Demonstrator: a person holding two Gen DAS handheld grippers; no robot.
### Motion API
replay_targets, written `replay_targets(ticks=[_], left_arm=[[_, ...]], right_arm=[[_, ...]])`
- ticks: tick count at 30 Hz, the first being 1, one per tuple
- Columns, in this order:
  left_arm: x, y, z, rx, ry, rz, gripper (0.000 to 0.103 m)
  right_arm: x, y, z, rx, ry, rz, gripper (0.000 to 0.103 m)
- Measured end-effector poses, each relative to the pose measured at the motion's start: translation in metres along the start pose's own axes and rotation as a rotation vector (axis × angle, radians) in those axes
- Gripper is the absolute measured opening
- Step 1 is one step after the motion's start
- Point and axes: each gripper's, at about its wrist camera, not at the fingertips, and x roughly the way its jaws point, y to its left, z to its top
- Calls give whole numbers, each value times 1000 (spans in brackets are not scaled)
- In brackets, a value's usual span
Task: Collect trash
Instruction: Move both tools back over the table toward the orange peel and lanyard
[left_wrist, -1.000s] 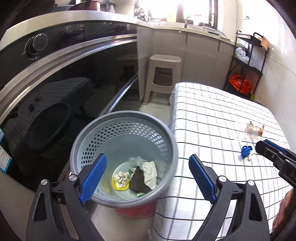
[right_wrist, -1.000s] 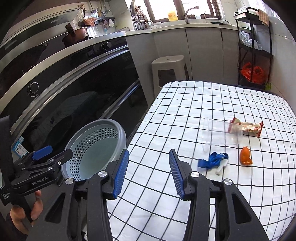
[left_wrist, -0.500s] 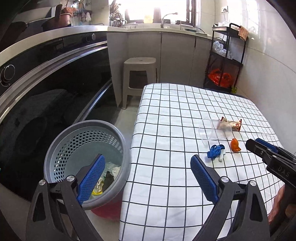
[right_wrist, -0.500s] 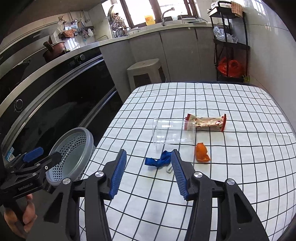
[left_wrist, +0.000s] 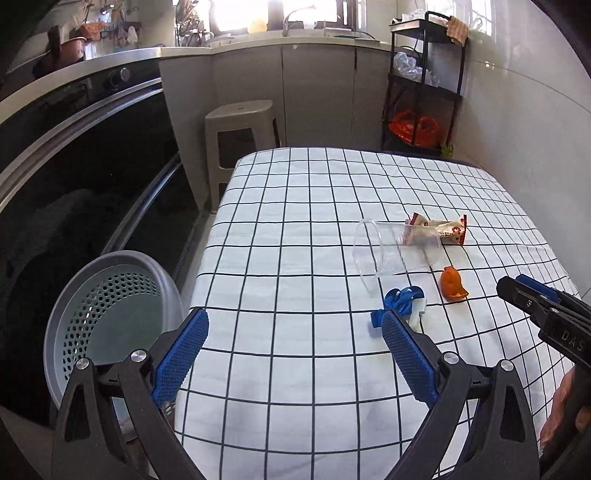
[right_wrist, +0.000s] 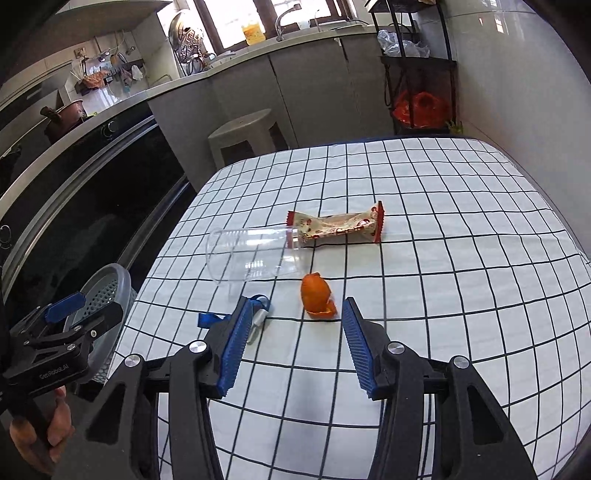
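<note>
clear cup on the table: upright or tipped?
Tipped. The clear cup lies on its side on the checked tablecloth, open mouth facing the basket side, base beside the snack wrapper.

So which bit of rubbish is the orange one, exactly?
Look at the table with the checked cloth. Near its front lies a clear cup on its side; the orange peel sits just beside the cup's base. It is the only orange piece, small and curled, unlike the blue scrap and the long wrapper.

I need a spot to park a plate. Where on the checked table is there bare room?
The checked table is bare along its far end, beyond the snack wrapper, and along its right side. It is crowded mid-table, around the clear cup, orange peel and blue scrap.
</note>
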Motion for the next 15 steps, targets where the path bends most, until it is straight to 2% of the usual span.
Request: replay_targets(ticks=[8,15], left_arm=[[34,-28,3,23,31,-16,93],[54,-26,1,16,67,-12,93]], right_arm=[[32,-13,-1,-12,70,-22,52],[61,-10,1,-25,112,-27,52]])
